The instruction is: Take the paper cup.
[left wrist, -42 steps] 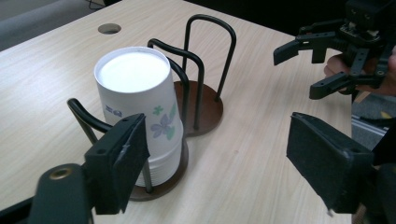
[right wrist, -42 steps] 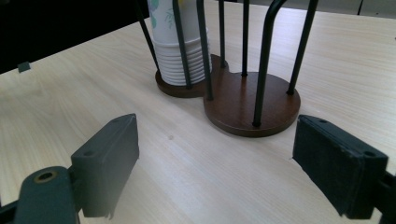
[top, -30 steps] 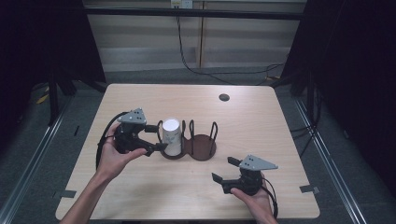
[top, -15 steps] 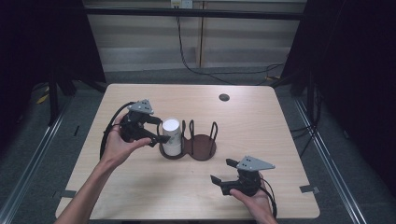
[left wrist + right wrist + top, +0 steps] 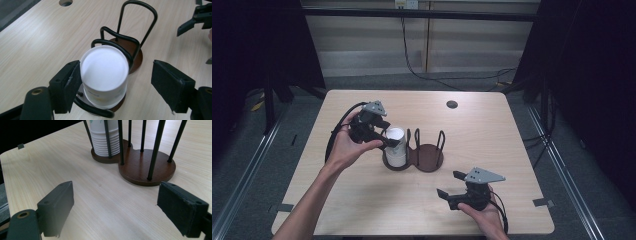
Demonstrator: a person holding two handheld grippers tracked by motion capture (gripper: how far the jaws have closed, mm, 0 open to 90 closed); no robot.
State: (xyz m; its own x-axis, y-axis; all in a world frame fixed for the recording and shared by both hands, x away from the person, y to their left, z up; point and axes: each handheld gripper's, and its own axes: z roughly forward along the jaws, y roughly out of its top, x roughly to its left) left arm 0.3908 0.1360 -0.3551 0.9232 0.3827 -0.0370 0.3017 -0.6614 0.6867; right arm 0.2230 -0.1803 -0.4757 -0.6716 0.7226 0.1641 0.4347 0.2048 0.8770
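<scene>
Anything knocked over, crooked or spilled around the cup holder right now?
Nothing stands out. The cup stack stands upright, upside down, in one bay of the holder; the other bay is empty. The left gripper straddles the cups, one pad touching, the other apart.

Cups [image 5: 395, 145] in holder [image 5: 428, 159] (left side)

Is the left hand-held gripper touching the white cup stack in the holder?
Cannot tell. In the left gripper view the cup stack sits between the left hand-held gripper jaws; one pad lies against its edge without a visible gap, the other stands clear.
</scene>
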